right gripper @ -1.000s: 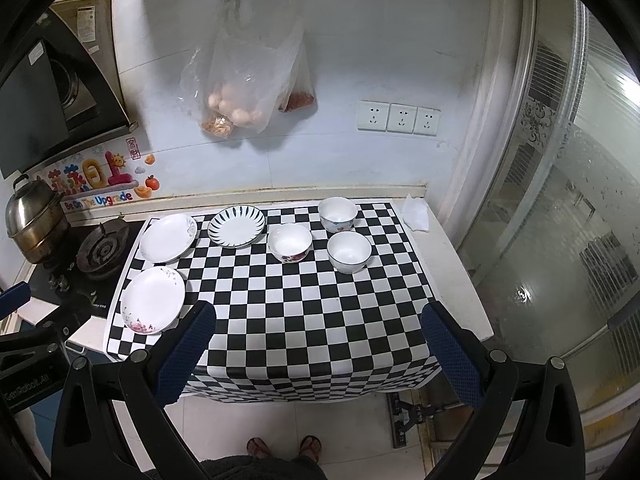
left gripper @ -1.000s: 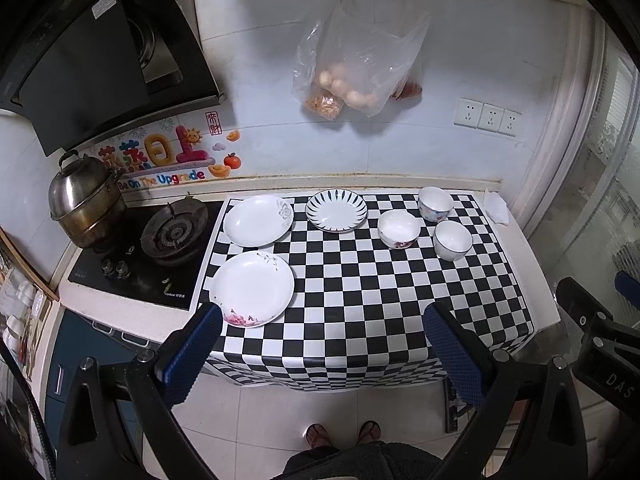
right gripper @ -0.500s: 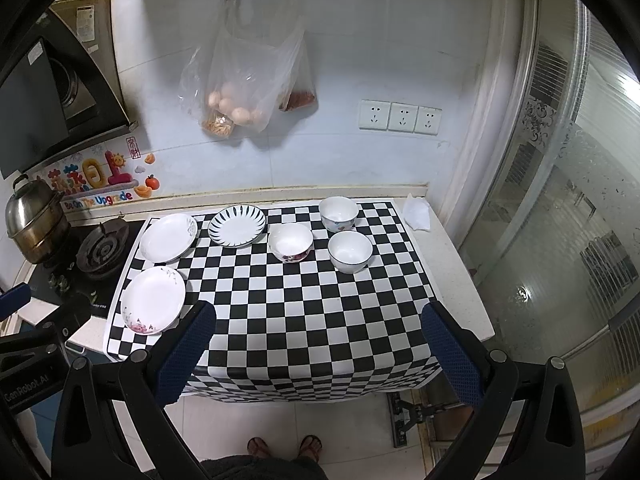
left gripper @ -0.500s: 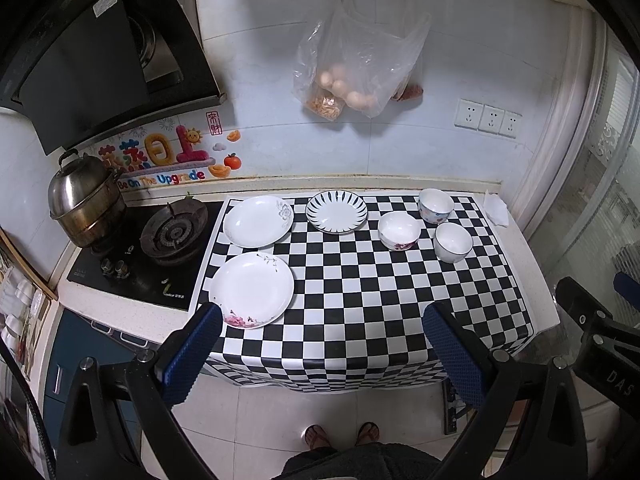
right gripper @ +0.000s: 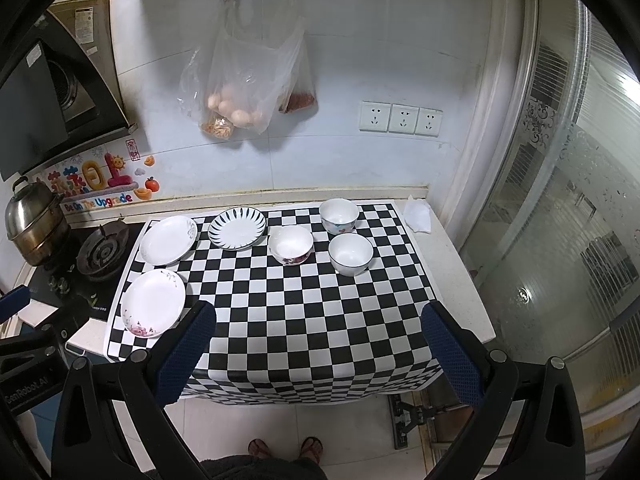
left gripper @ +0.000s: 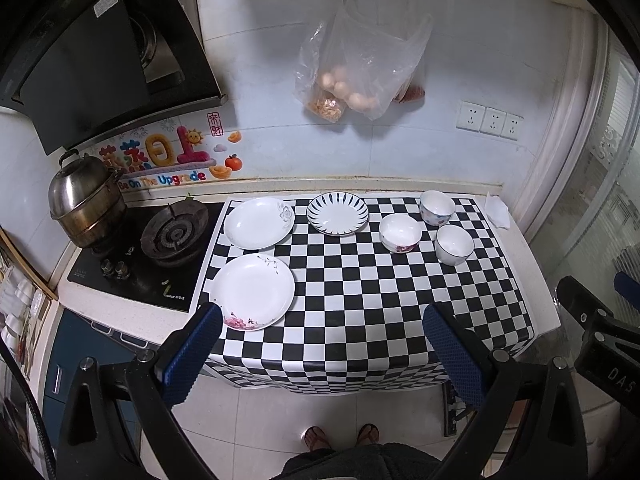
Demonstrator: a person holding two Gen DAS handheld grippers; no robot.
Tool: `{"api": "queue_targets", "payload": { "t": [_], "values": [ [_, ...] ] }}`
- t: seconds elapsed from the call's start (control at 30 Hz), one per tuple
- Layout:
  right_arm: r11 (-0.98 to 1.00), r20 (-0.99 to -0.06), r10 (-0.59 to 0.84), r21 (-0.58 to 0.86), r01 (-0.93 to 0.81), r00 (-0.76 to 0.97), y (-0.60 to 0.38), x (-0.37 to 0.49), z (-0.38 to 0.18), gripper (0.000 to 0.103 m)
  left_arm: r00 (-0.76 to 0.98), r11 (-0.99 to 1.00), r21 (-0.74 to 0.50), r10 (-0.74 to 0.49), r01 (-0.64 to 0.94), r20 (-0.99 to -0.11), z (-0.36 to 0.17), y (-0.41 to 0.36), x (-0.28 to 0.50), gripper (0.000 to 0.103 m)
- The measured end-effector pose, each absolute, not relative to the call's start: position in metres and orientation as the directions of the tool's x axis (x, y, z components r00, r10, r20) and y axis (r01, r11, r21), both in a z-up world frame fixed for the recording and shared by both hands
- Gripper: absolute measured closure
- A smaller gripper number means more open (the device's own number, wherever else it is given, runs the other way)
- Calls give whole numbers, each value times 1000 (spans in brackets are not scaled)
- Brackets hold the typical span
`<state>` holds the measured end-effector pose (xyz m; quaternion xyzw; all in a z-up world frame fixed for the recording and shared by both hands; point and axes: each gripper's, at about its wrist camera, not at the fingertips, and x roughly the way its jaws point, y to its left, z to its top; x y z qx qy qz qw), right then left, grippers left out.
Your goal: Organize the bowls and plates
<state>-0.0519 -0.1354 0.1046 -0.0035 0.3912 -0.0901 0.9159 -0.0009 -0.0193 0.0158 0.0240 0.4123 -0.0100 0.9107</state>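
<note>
Three plates and three bowls are laid out on the checkered cloth [left gripper: 360, 300]. At the left, one plate [left gripper: 252, 291] is set at the front, another plate [left gripper: 259, 223] behind it. A third plate [left gripper: 337, 214] is placed to the right of that one. Further right, a bowl [left gripper: 400, 233] is seen, then a bowl [left gripper: 454, 245] with another bowl [left gripper: 437, 207] behind it. A stove [left gripper: 172, 236] is found left of the cloth, with a pot [left gripper: 86, 202] at its far left. A bag [left gripper: 360, 68] is hung on the wall behind.
</note>
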Motion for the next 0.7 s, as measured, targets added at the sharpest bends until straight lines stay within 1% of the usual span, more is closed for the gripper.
{"api": "queue_targets", "payload": {
  "t": [0.7],
  "values": [
    [985,-714,-145,-41,165,686,-145,-35,103,0,666,999,38,8,31,-746,12,-13,8,0]
  ]
}}
